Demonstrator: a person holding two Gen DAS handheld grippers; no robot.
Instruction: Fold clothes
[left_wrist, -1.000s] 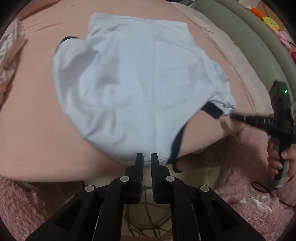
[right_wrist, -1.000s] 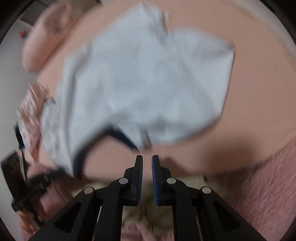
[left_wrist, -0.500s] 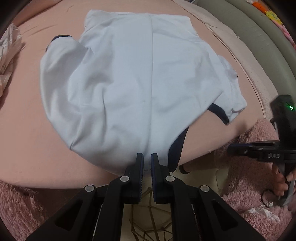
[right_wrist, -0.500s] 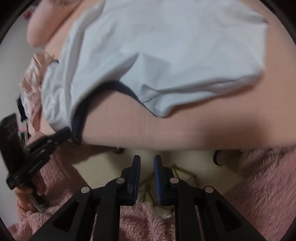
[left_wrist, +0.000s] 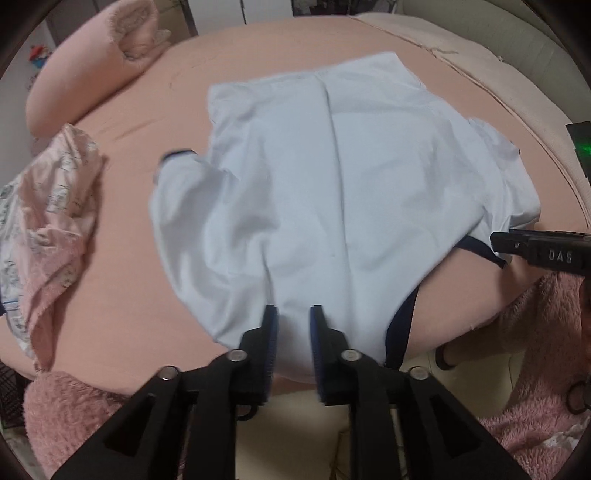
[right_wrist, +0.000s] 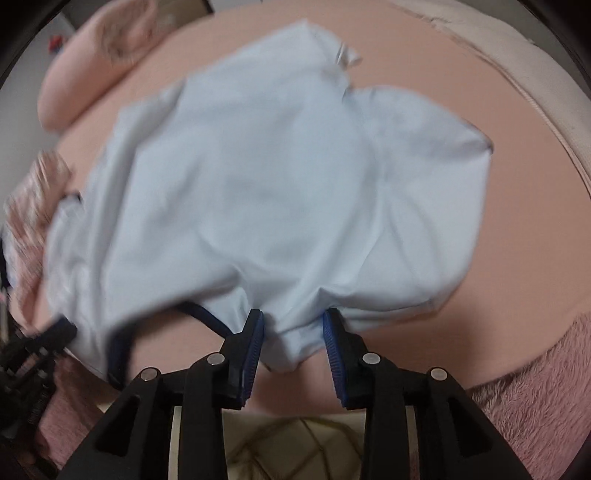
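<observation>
Folding had barely begun: the pale blue shirt (left_wrist: 332, 192) lay spread and unfolded on the pink bed (left_wrist: 122, 258), ahead of both tongs. Left gripper (left_wrist: 293, 325) and right gripper (right_wrist: 293, 328) were opening, near hem between the pads, unpinched. Hem overhung the bed's near edge; patterned cloth (left_wrist: 51, 206) far left; open bed beyond.

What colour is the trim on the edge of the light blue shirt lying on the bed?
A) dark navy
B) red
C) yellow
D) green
A: the light blue shirt spread on the pink bed has a dark navy trim running along its near edge, seen in both wrist views.
</observation>
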